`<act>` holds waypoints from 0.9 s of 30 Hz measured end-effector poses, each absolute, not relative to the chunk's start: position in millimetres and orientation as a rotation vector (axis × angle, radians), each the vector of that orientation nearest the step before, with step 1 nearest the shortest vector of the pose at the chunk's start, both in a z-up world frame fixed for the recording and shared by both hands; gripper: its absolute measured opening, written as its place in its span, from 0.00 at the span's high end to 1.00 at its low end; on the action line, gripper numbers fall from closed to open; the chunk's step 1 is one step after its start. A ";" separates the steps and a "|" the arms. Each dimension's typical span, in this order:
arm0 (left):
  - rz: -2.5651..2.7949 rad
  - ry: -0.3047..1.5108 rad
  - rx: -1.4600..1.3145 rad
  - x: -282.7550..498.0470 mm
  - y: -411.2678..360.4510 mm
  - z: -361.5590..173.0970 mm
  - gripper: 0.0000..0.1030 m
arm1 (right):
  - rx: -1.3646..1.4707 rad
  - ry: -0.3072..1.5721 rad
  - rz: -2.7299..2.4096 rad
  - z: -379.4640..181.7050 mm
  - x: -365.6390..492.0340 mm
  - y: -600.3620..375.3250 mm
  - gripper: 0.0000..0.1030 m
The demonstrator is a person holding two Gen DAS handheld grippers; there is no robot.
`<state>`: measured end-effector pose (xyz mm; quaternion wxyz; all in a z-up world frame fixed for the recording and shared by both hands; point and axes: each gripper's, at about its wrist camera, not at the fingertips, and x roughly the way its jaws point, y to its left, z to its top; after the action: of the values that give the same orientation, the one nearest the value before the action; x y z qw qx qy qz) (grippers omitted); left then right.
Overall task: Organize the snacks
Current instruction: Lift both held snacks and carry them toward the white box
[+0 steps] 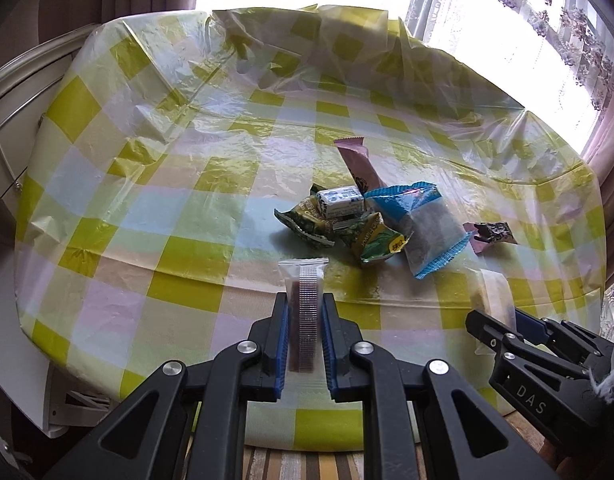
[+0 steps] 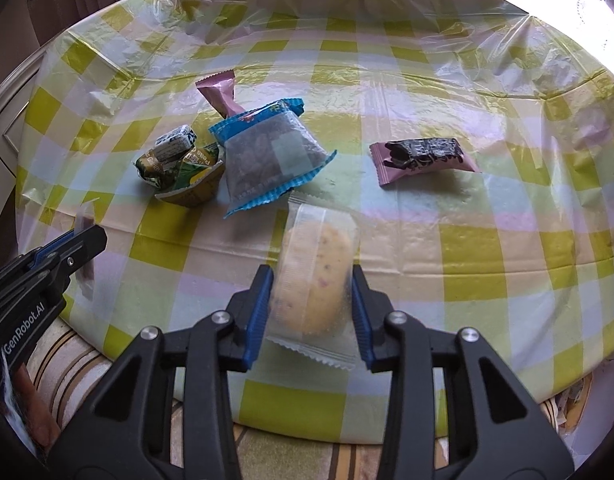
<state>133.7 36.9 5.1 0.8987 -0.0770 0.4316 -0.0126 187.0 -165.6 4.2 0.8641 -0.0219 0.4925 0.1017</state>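
Note:
My left gripper (image 1: 305,300) is shut on a thin brown snack bar in a clear wrapper (image 1: 303,280), held upright over the near part of the table. In the right wrist view this gripper (image 2: 85,236) shows at the left edge. My right gripper (image 2: 311,272) has its blue pads pressed on both sides of a clear packet with a yellow cake (image 2: 319,264); it also shows in the left wrist view (image 1: 496,314). Behind lies a pile: a blue-edged packet (image 2: 267,152), green packets (image 2: 187,176), a small white box (image 2: 175,142) and a pink bar (image 2: 221,92).
A pink and black packet (image 2: 423,156) lies alone to the right of the pile. The round table wears a crinkled yellow-checked plastic cloth (image 1: 147,200). A white cabinet (image 1: 15,128) stands at the left, a bright window (image 1: 507,8) behind, a striped cushion (image 2: 67,364) below the near edge.

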 end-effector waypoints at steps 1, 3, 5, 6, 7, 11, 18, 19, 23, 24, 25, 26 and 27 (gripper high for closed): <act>-0.032 0.889 -0.149 131.8 32.2 7.3 0.85 | -0.038 1.027 0.209 6.6 183.6 -170.2 0.60; -0.044 0.882 -0.131 127.5 22.9 11.0 0.85 | -0.023 1.018 0.202 10.9 177.4 -178.3 0.60; -0.055 0.873 -0.111 123.5 14.3 15.0 0.85 | -0.006 1.014 0.196 13.8 171.9 -187.3 0.60; -0.057 0.869 -0.098 121.9 10.2 17.1 0.85 | 0.002 1.012 0.192 15.4 169.5 -191.5 0.60; -0.059 0.864 -0.087 120.2 6.4 19.1 0.85 | 0.010 1.009 0.188 17.2 166.7 -196.0 0.60; -0.085 0.861 -0.075 114.7 -7.2 24.9 0.85 | 0.034 1.002 0.171 23.7 155.6 -214.1 0.60; -0.157 0.862 -0.034 106.0 -40.7 31.2 0.85 | 0.067 0.997 0.140 31.6 139.3 -244.3 0.60; -0.165 0.862 -0.025 104.6 -45.7 32.1 0.85 | 0.071 0.996 0.135 32.7 136.8 -248.5 0.60; -0.200 0.865 -0.003 100.9 -63.2 33.7 0.85 | 0.080 0.992 0.115 35.7 127.5 -267.5 0.60; -0.209 0.866 0.004 100.2 -67.8 34.1 0.85 | 0.082 0.991 0.108 36.1 125.5 -272.0 0.60; -0.218 0.866 0.012 99.5 -72.5 34.5 0.85 | 0.084 0.991 0.101 36.3 123.8 -276.2 0.60; -0.227 0.866 0.022 98.7 -77.3 34.9 0.85 | 0.086 0.990 0.095 36.7 121.9 -281.0 0.60; -0.236 0.867 0.030 97.8 -82.0 35.0 0.85 | 0.088 0.988 0.088 37.3 119.8 -286.0 0.60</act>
<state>97.8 -82.0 35.0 0.9007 0.0144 0.4190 -0.1140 119.8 -286.0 37.3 0.8787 0.0424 0.4737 0.0422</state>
